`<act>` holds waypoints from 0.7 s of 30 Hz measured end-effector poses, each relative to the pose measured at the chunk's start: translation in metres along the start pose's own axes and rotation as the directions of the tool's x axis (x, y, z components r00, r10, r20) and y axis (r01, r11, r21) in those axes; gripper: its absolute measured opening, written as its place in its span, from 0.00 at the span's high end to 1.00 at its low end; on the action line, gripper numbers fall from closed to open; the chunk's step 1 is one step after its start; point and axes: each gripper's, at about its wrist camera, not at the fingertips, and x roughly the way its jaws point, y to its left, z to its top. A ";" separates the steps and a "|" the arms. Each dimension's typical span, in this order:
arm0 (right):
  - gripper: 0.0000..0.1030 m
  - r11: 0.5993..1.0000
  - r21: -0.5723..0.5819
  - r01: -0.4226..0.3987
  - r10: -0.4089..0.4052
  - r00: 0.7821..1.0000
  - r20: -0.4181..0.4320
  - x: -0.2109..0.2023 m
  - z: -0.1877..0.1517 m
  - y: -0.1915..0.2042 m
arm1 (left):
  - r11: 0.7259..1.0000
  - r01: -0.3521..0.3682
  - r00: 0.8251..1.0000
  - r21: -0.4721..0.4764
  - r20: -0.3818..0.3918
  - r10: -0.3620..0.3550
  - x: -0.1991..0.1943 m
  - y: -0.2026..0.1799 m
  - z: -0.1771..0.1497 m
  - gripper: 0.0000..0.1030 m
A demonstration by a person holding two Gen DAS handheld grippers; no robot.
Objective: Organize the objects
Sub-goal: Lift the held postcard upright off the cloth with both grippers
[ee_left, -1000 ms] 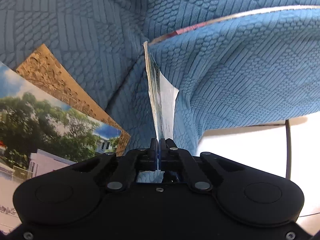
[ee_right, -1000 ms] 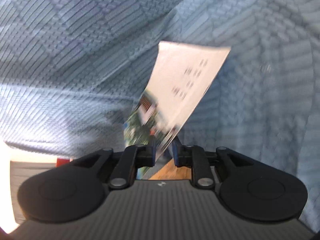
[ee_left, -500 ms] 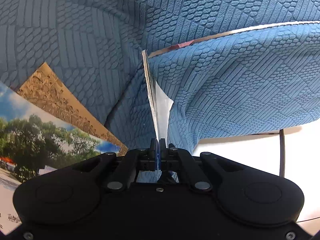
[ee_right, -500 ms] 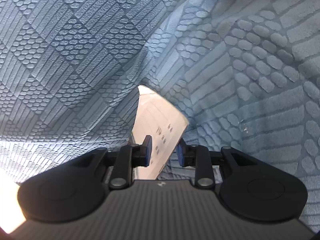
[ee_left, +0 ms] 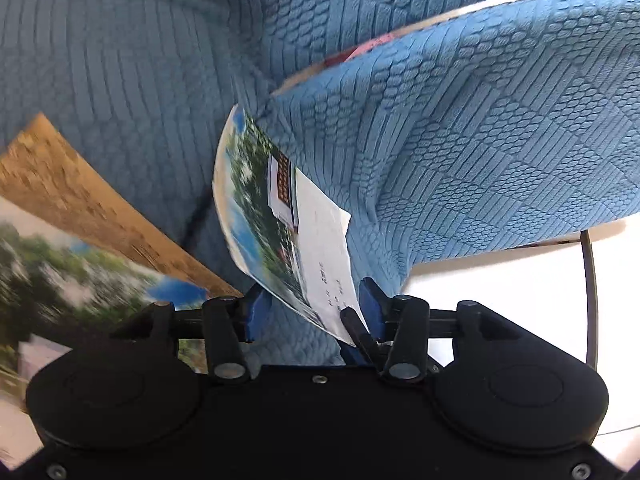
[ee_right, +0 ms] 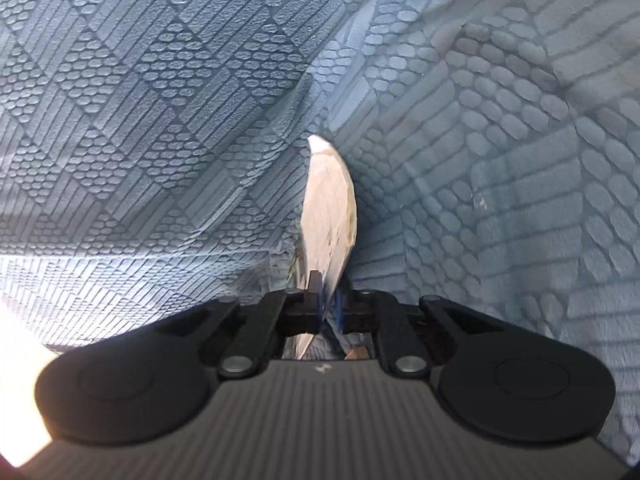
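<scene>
A postcard [ee_left: 280, 232] with trees, sky and a white text strip stands tilted between the fingers of my left gripper [ee_left: 312, 314]. The jaws are opening and the pads do not press on it; its lower corner rests by the right finger. In the right wrist view the same kind of card [ee_right: 330, 208] shows as a pale, bent sheet seen nearly edge-on. My right gripper [ee_right: 328, 306] is shut on its lower end. Blue textured cloth [ee_left: 480, 140] lies behind both.
Two more postcards lie on the cloth at the left, a golden-brown one [ee_left: 80, 196] and one with trees [ee_left: 72, 280]. A raised cloth fold covers a flat pinkish edge [ee_left: 360, 50]. A white surface [ee_left: 500, 280] with a black cable [ee_left: 590, 288] is at the right.
My left jaws, shut on the edge-on card before, have parted, and the card now leans over with its picture showing. My right jaws have closed on the card, which has turned edge-on.
</scene>
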 end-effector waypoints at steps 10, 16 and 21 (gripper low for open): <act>0.93 0.999 -0.050 -0.014 0.016 0.999 0.030 -0.025 -0.044 0.014 | 0.998 0.020 0.999 -0.064 -0.033 -0.023 0.017 -0.003 -0.030 0.75; 0.85 0.997 -0.071 -0.015 0.017 1.000 0.015 -0.032 -0.046 0.008 | 0.996 0.022 0.998 -0.089 -0.059 -0.028 0.015 0.001 -0.032 0.94; 0.43 0.999 -0.051 -0.015 0.017 0.999 0.035 -0.041 -0.039 -0.005 | 0.995 0.043 0.996 -0.089 -0.071 -0.049 0.012 -0.001 -0.028 1.00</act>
